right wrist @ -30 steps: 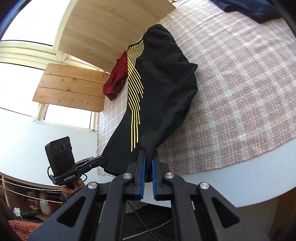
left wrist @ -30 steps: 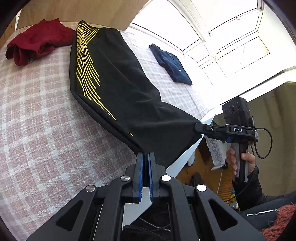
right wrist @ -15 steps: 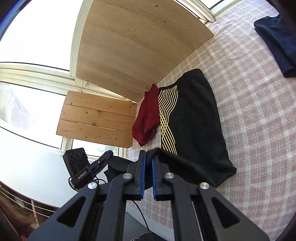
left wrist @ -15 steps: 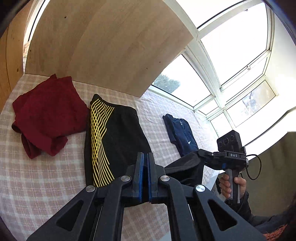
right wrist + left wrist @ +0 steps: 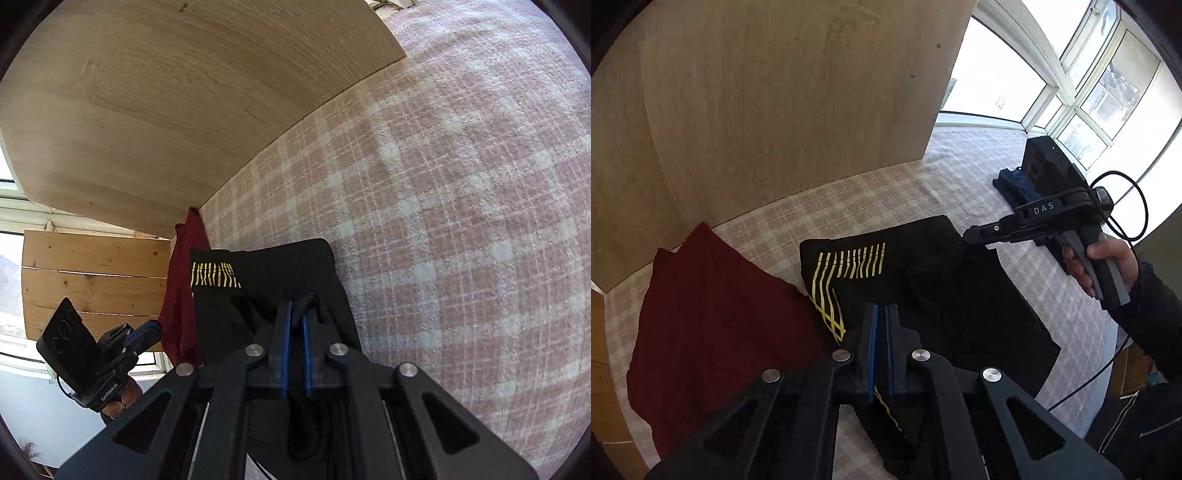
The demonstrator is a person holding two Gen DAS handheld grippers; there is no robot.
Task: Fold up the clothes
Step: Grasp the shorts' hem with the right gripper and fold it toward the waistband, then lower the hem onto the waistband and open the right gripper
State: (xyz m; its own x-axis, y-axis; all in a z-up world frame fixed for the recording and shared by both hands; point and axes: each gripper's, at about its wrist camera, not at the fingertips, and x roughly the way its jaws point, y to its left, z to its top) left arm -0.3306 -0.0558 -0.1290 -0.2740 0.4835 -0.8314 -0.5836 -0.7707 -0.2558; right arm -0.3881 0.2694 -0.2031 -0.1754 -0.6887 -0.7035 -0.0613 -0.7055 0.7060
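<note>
Laying the shorts (image 5: 945, 295) doubled on the tablecloth (image 5: 894, 192) beside the red garment (image 5: 713, 325), hems pinched by both the left gripper (image 5: 881, 314) and right gripper (image 5: 295, 314) should be aligned before release.

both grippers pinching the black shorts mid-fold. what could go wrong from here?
1. The black shorts lie against the red garment; setting the folded edge down could overlap or drag it.
2. The left gripper and right gripper each pinch only a little cloth; a slip at one would probably skew the fold.
3. The fold reaches near the table edge, so loose fabric may slide off.
</note>
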